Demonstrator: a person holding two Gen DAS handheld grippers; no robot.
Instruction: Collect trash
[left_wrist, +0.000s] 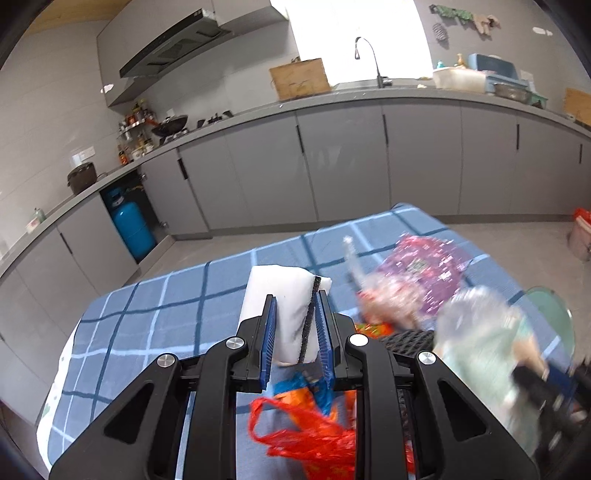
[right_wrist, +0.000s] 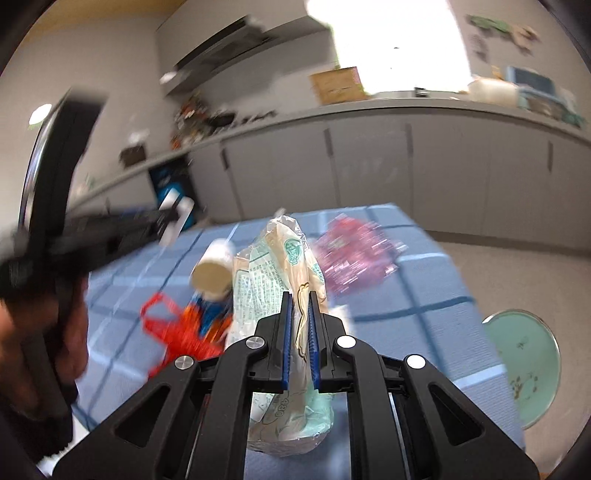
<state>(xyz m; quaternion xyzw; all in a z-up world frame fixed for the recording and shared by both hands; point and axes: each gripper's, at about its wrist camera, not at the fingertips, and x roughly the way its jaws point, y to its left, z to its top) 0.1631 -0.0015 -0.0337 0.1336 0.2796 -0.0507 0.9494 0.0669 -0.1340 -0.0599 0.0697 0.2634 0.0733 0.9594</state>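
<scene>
Both are mid-carry: left hand-held gripper (left_wrist: 295, 328) squeezes a white pack (left_wrist: 284, 306), right hand-held gripper (right_wrist: 300, 332) pinches a green wrapper (right_wrist: 273, 273). Next, drop them in the red bag (left_wrist: 306, 439) at 6 o'clock.

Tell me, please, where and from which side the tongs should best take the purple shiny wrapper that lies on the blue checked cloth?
Probably from above, at a raised crinkled edge. The purple wrapper lies flat and spread on the cloth, so it offers no side to pinch. Both tongs are full now: left holds a white packet, right a pale green wrapper.
</scene>
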